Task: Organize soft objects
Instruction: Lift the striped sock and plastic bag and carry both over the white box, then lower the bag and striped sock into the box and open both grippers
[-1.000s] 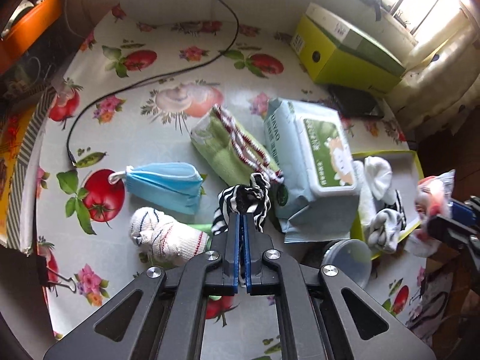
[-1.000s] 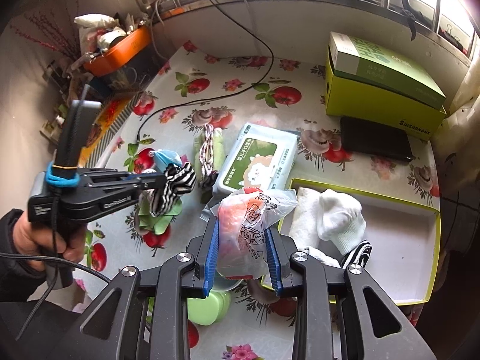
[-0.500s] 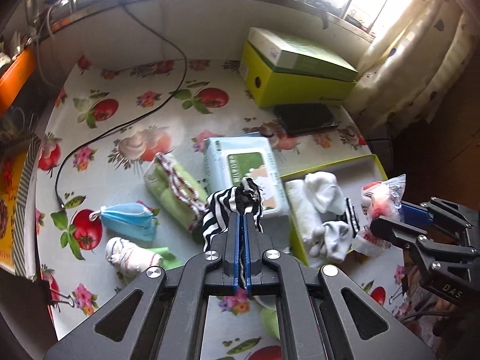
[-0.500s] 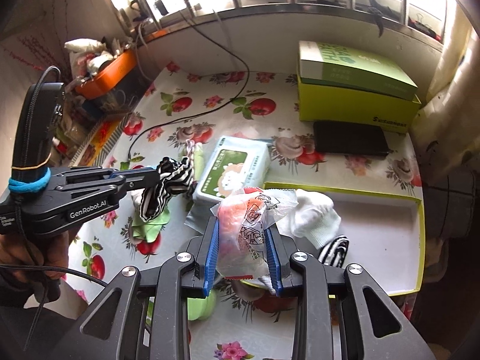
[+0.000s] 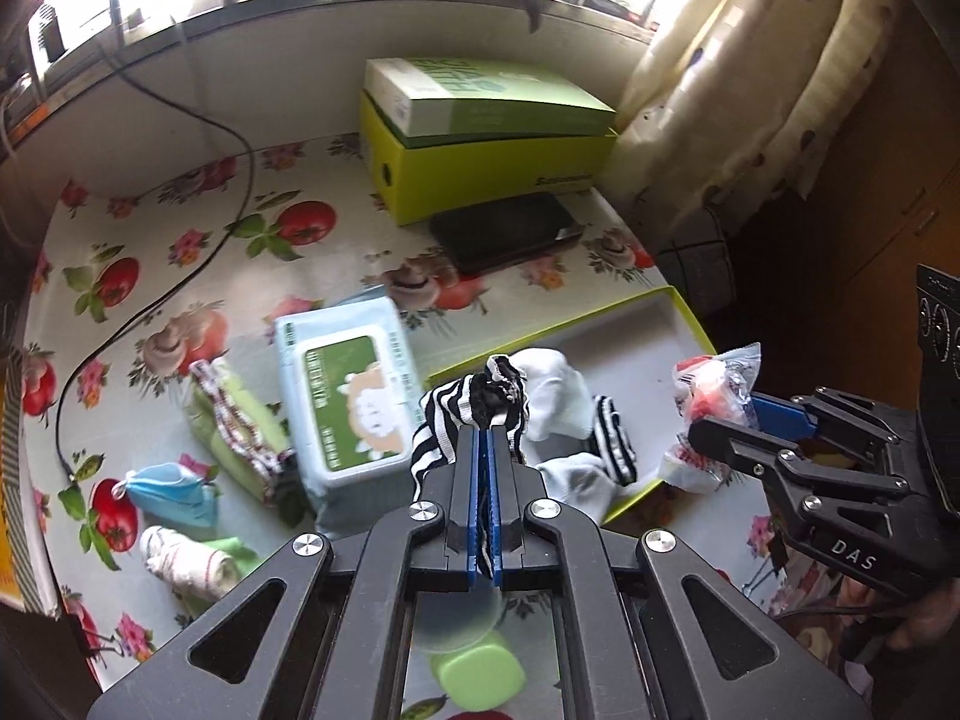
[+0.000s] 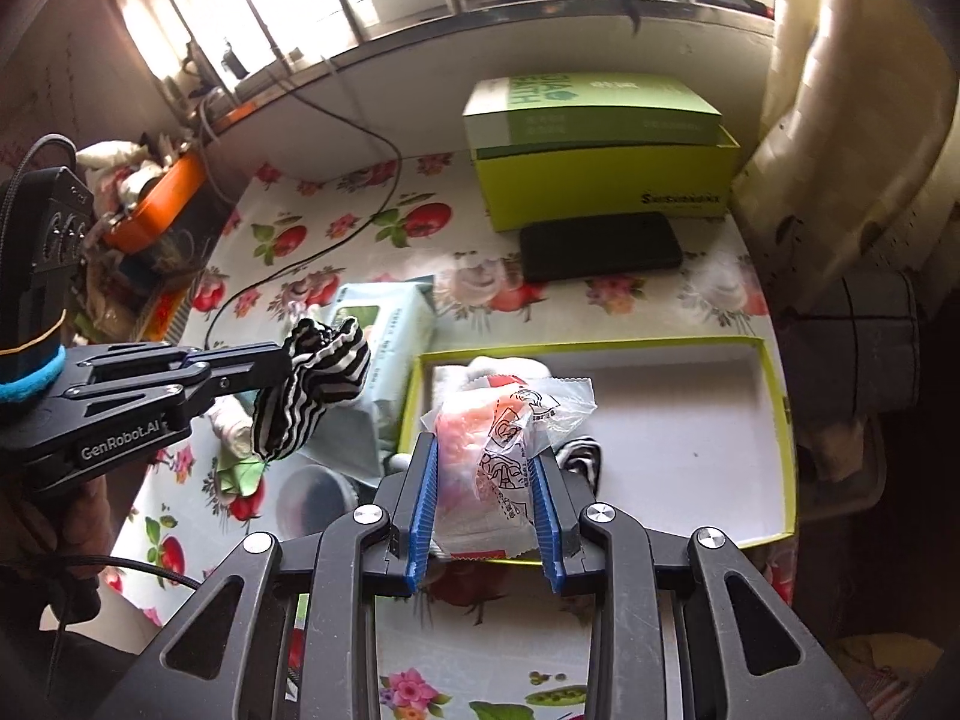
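Hanging from the clenched fingers of the left gripper, the striped sock is pinched at its bunched top, its long axis drooping down and toward the left of the right wrist view, free end lowest. It hangs above the worktop, over the near edge of the wipes pack and just beside the left rim of the tray. The right gripper grasps a clear packet with something orange-pink inside; the packet stands roughly upright between the blue fingers, its crinkled top pointing up and away toward the tray's far side. In the left wrist view that packet hangs over the tray's near right corner. White socks and another striped one lie heaped in the tray's left end; the rest of its floor shows bare white. On the worktop left of the pack lie a green cloth roll, a blue mask and a white rolled sock. A phone lies before a green box at the back.
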`<state>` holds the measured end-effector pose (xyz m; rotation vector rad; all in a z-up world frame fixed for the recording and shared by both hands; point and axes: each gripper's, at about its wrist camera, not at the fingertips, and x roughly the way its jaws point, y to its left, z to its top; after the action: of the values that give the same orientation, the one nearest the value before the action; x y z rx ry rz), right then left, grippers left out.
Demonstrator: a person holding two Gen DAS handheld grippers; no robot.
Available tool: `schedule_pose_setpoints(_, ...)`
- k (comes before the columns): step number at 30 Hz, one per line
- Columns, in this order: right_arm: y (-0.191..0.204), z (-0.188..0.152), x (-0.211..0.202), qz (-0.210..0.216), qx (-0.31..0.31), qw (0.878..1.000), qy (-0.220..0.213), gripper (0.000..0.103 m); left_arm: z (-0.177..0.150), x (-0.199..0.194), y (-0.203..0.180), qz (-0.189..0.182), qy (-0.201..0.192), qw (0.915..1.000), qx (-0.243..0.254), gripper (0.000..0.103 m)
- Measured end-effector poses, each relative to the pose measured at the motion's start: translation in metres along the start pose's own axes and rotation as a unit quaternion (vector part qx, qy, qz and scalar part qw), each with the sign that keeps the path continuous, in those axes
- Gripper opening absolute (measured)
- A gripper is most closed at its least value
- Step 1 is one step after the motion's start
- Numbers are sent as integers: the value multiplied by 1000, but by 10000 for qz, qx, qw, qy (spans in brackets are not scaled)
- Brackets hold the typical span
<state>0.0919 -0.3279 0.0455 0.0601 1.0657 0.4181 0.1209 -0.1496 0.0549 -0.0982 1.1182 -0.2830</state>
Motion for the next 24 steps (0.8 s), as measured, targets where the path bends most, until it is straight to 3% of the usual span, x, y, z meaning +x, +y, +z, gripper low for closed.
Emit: schedule_pose_setpoints(24, -130, 4, 63, -470, 879, 9941, 431, 28, 61, 115, -81, -586, 808, 9936, 522, 2)
